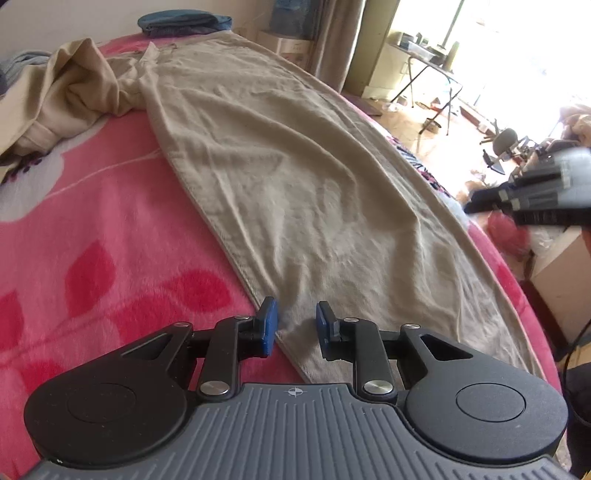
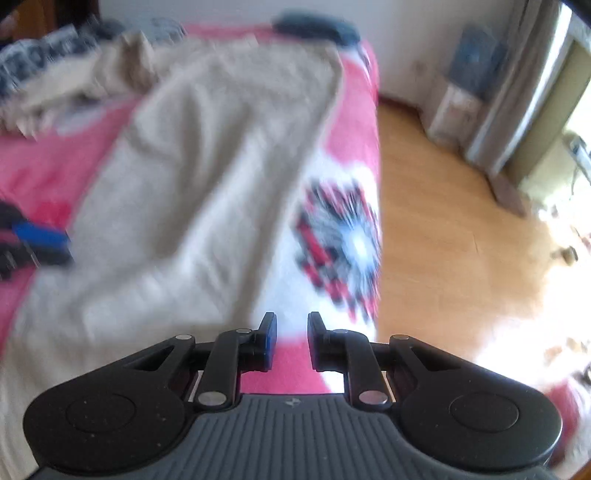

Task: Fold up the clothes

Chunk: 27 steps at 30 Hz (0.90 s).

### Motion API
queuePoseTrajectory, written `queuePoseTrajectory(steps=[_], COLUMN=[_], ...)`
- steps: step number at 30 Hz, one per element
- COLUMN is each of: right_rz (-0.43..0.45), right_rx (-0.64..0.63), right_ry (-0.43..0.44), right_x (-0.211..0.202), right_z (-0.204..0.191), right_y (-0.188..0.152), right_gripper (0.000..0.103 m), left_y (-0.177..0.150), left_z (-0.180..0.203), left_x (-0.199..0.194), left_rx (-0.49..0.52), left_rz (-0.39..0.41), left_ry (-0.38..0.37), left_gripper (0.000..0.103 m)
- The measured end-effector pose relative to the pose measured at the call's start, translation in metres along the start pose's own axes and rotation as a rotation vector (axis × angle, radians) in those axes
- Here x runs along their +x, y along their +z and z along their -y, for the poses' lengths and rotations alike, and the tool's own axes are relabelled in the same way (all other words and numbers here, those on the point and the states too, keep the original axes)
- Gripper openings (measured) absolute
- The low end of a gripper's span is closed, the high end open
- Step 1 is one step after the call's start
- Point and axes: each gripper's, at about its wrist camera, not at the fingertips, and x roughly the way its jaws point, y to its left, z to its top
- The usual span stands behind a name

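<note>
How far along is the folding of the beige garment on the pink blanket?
Done: one half of the beige garment lies flat on the pink blanket. In hand: nothing; left tool and right tool are open, empty. Left: the bunched part and every fold.

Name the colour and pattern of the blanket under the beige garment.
Pink blanket with red leaf shapes and white patches; the left wrist view shows it best.

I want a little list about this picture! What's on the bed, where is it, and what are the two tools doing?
surface: bed with pink flowered blanket
main garment: beige trousers, one leg laid flat and long
other leg: bunched at the far left
far end of bed: folded blue cloth
left tool: open, empty, above the near hem
right tool: open, empty, near the bed's edge
</note>
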Motion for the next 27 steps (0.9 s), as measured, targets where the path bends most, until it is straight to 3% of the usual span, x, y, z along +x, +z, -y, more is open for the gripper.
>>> queuePoseTrajectory(steps=[3,6,12,16,20,24,27], right_rz=[0.053,-0.001,-0.090,0.012,0.012,-0.013,-0.032], right_rx=[-0.065,-0.149,-0.033,-0.019,-0.071,0.077,0.192], right_ry=[0.063,0.049,-0.046,-0.015,-0.027,-0.055,-0.158], right_x=[0.012,0.042,0.024,0.017,0.065,0.072,0.067], right_z=[-0.032,-0.048,0.012,0.001,-0.026,0.027,0.064], right_y=[0.022,0.028,0.011,0.041,0.073,0.065,0.062], right_gripper=[0.019,0.019,0.022,0.022,0.020,0.020,0.018], left_y=[-0.004,-0.005,-0.002,-0.003,-0.005,-0.002,0.000], left_z=[0.004,0.004,-0.006,-0.006,-0.007,-0.010,-0.014], left_x=[-0.001,-0.001,0.000,0.000,-0.002,-0.001,0.001], left_rx=[0.020,0.036,0.011,0.012,0.004,-0.001,-0.015], left_rz=[0.006,0.005,-0.022,-0.024,-0.024,-0.037,-0.046], left_ry=[0.031,0.035,-0.005,-0.015,-0.019,-0.034,-0.052], left_gripper=[0.023,0.024,0.025,0.025,0.025,0.025,0.025])
